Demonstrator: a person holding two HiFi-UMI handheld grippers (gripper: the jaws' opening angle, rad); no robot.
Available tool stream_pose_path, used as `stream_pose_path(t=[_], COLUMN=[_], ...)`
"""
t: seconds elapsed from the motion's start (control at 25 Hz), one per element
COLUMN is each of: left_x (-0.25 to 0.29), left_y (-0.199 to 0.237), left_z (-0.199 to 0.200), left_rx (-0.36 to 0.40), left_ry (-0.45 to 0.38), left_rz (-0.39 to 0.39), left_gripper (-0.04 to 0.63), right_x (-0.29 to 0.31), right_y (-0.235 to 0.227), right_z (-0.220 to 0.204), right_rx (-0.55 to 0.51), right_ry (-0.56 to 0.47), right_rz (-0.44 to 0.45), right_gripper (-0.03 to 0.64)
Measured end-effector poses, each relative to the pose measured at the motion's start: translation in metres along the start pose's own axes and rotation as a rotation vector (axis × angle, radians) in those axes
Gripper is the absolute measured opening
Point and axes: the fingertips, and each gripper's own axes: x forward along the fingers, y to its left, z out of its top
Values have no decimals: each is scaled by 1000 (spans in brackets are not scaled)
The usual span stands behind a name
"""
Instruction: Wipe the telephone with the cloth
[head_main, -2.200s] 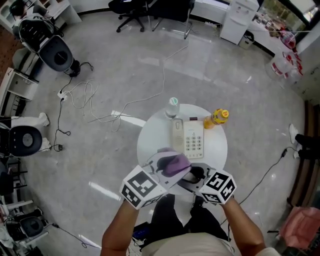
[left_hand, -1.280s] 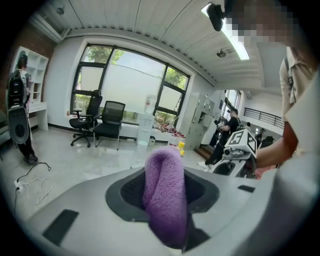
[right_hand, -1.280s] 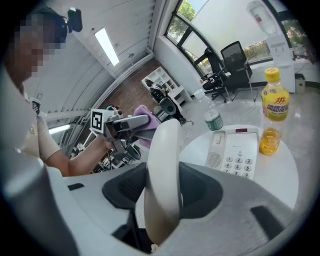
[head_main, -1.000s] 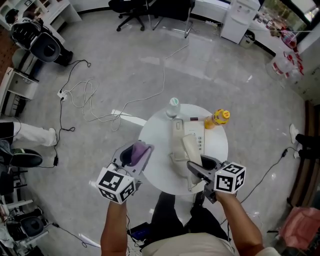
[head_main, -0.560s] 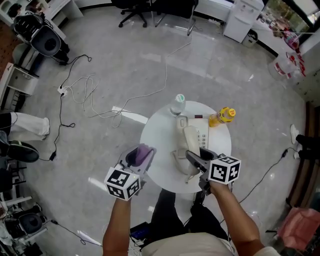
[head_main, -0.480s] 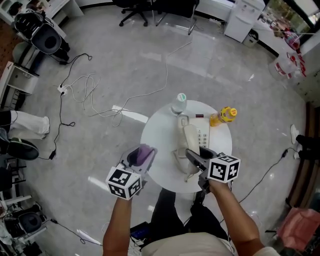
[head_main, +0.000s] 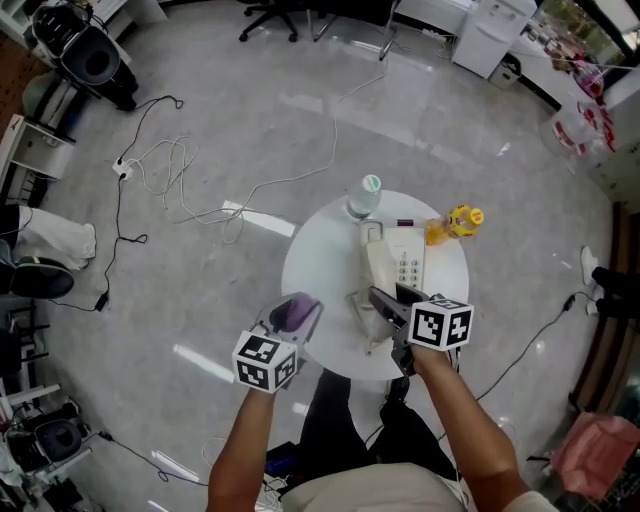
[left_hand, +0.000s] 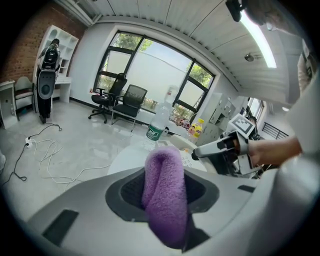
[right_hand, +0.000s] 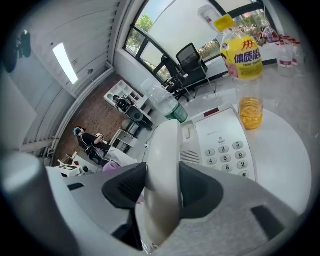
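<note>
Here, grips the white handset (right_hand: 164, 160) between the closed jaws of the right gripper (right_hand: 161, 187) over the telephone base (right_hand: 227, 142), and pinches the folded purple cloth (left_hand: 165, 185) in the left gripper (left_hand: 163, 200), well left of that base.

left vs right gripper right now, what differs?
The left gripper holds the purple cloth; the right gripper holds the white handset. The cloth is soft and folded; the handset rigid and curved. In the head view, left sits by the table rim, right over the table beside the telephone. Shared: both jaws shut on their load.
</note>
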Motion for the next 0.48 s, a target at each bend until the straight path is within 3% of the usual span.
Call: stream_pose_path(t=[0.24, 0.48], left_x=[4, 10], left_y=[-2, -1], left_z=[-14, -7], left_rx=[-17, -17], left_ry=[24, 18], left_rz=[-9, -12], left_gripper=[147, 147], right_x=[2, 6], right_y=[-23, -36], right_z=[-10, -8], right_rx=[61, 75], right_ry=[8, 21], right_rz=[-63, -69], right_gripper=[181, 181])
